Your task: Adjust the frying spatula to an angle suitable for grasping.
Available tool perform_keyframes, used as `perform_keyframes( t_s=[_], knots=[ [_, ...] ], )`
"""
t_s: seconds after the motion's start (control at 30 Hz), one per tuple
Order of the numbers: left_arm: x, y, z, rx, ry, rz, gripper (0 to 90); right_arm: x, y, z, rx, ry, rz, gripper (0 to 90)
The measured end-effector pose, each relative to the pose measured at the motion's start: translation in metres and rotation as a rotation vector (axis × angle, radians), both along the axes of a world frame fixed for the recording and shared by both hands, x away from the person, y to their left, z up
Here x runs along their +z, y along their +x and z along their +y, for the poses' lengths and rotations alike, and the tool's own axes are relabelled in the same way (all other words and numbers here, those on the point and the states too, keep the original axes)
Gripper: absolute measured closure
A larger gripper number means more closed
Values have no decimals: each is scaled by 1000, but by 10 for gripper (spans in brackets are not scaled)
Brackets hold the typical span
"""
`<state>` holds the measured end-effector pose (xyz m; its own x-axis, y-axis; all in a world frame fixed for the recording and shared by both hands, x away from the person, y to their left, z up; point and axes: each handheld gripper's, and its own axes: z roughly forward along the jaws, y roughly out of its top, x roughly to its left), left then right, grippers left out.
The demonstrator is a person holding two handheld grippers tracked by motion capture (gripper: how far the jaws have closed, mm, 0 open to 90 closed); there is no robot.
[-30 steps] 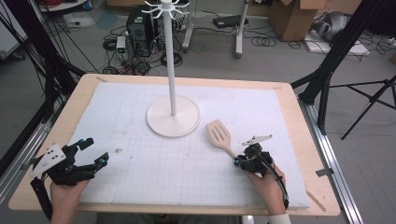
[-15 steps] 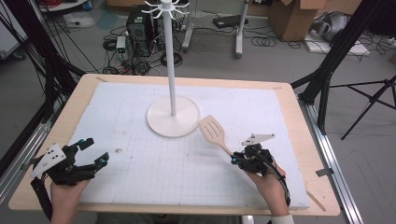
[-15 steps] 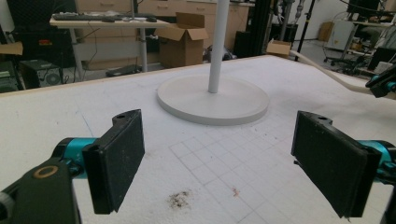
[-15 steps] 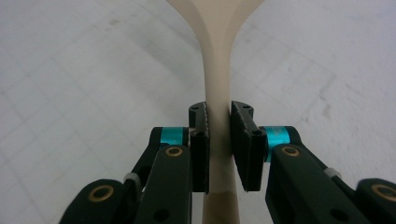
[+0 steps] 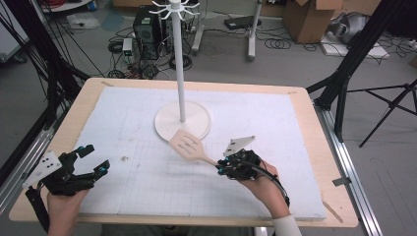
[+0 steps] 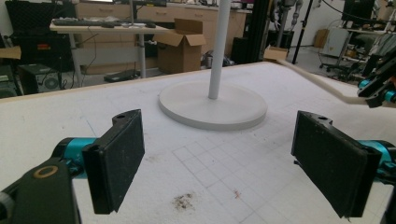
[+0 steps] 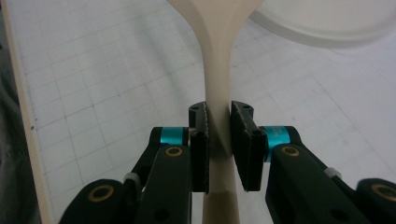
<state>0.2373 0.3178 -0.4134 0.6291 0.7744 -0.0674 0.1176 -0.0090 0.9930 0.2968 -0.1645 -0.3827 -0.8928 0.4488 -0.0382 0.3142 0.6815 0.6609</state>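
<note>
White-padded table (image 5: 314, 147) with round-based stand (image 5: 182, 119)

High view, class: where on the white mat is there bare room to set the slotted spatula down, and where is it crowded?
Free: the wide stretch of white mat between the left tongs and the right tongs, and the far strip behind the stand base. Crowded: where the spatula hangs at the base's near rim.

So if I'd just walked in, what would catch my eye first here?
Probably the tall white hook stand on a round base, upright in the middle of the white gridded mat. Next, the pale wooden slotted spatula, clamped by its handle in the right gripper, with its blade near the base's edge. The left gripper sits open and empty at the mat's near left corner.
</note>
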Motion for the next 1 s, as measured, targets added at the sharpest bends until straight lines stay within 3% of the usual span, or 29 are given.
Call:
perform_keyframes(
  t_s=[0.03,0.07,0.1,0.13,0.17,0.4,0.43,0.6,0.7,1.0],
  knots=[
    [0,0,1,-2,-3,-1,176,-3,1,11,48,-15,-8,779],
    [0,0,1,-2,-3,-1,176,-3,1,11,48,-15,-8,779],
    [0,0,2,-4,-2,-1,176,-7,3,21,117,-26,-18,779],
    [0,0,2,-4,-2,-1,176,-7,3,21,117,-26,-18,779],
    [0,-1,2,-6,-1,0,176,-12,5,31,177,-33,-16,779],
    [0,-1,1,-8,1,1,175,-24,5,57,258,-71,10,778],
    [0,-1,0,-10,4,1,176,-25,6,64,296,-66,1,778],
    [-1,0,-1,-13,6,4,175,-28,8,74,334,-61,22,778],
    [-1,0,-2,-18,8,6,175,-35,8,84,361,-105,23,778],
    [-1,0,-3,-21,11,9,175,-40,10,89,405,-111,22,777]
  ],
)
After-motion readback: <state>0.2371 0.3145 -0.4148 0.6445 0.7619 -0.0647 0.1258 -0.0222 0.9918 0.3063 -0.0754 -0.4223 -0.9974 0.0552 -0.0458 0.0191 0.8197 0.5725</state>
